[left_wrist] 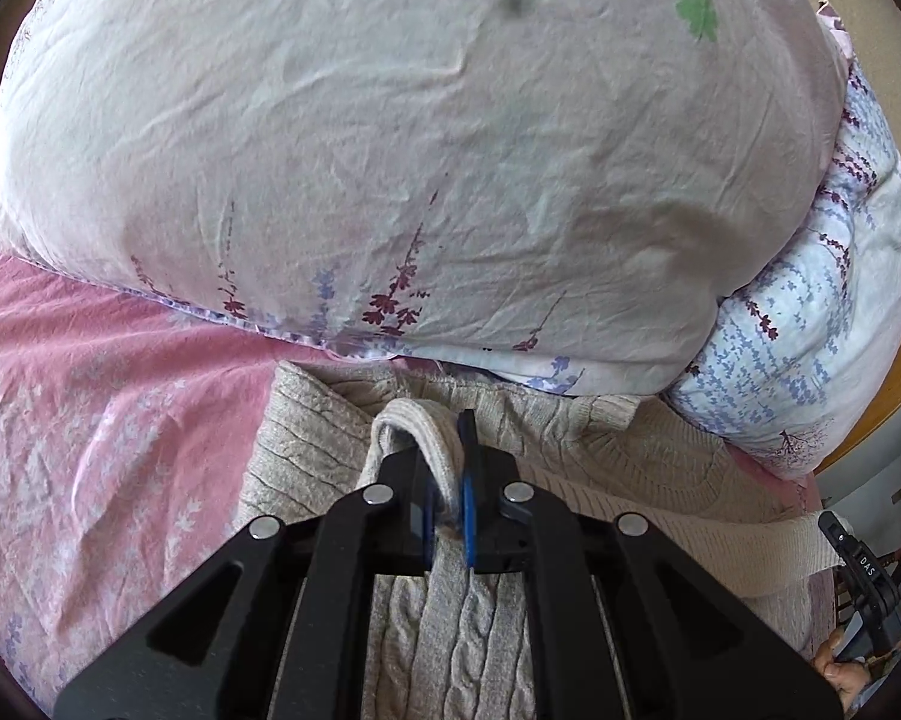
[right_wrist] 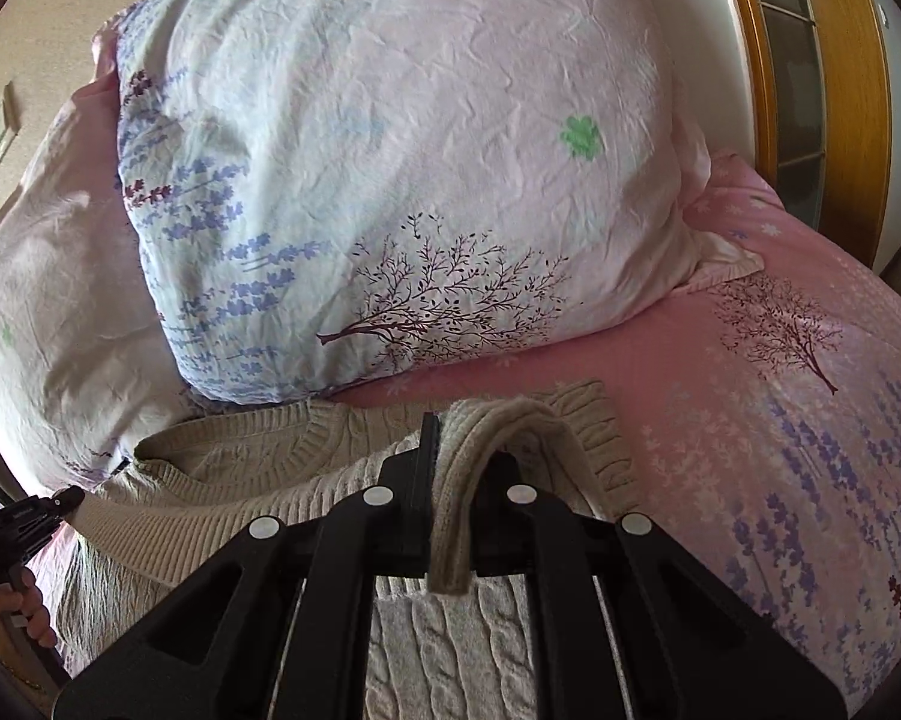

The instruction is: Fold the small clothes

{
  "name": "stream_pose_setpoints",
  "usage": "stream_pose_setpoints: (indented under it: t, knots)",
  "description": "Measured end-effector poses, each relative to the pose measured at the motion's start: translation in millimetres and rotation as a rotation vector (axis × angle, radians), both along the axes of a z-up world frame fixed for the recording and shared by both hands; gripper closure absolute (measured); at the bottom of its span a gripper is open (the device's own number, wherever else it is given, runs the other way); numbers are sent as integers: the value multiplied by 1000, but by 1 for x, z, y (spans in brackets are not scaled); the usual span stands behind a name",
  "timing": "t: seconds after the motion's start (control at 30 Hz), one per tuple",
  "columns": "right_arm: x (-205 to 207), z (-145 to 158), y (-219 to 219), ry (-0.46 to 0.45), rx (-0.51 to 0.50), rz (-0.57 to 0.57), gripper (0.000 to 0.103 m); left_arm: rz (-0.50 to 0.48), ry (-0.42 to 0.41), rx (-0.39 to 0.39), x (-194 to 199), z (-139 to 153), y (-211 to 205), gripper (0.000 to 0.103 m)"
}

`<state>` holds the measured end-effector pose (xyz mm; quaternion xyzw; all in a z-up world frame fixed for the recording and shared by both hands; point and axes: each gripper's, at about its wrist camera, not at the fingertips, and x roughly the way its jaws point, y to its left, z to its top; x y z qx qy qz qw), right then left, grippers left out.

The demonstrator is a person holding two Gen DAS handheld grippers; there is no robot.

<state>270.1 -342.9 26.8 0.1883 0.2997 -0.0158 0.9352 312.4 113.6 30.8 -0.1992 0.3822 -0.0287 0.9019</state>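
A beige cable-knit sweater [left_wrist: 450, 630] lies spread on a pink bedsheet [left_wrist: 90, 450], its far edge reaching up to the foot of the pillows. Its ribbed neckline curves across the middle of the garment in the right wrist view [right_wrist: 240, 474].

The left gripper [left_wrist: 450, 468] is closed on a fold of the sweater's ribbed edge: the knit rises in a small loop between the black fingers [left_wrist: 405, 480], pinched tight against the blue pads. The right gripper [right_wrist: 450, 480] is likewise clamped on a doubled band of the ribbed edge, which arches up over the right-hand finger [right_wrist: 504, 480] and hangs down in a short flap between the two jaws. Both pinched folds are lifted a little above the rest of the sweater, which stays flat on the bed.

Each tool shows at the rim of the other's view: the right one, with a hand on it, low at the right edge of the left wrist view, and the left one at the left edge of the right wrist view; how far apart they stand is hard to judge through the fisheye.

Behind the sweater sits a large pale pillow [left_wrist: 390, 150] printed with purple sprigs and a green clover. A second flowered pillow [right_wrist: 390, 180] lies beside it. A wooden frame [right_wrist: 852, 90] stands past the bed.
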Motion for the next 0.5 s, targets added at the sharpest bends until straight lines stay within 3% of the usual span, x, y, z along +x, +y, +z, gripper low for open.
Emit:
stream_pose_setpoints:
  t: [0.27, 0.33, 0.4, 0.5]
  knots:
    - [28, -22, -5, 96, 91, -29, 93, -3, 41, 24, 18, -11, -13, 93]
    - [34, -25, -7, 121, 126, -34, 82, -4, 43, 26, 20, -12, -14, 91]
    - [38, -27, -9, 122, 166, -30, 65, -11, 48, 7, 22, -13, -14, 86]
    - [37, -21, -8, 110, 179, -20, 58, -23, 48, -30, 20, -12, -12, 75]
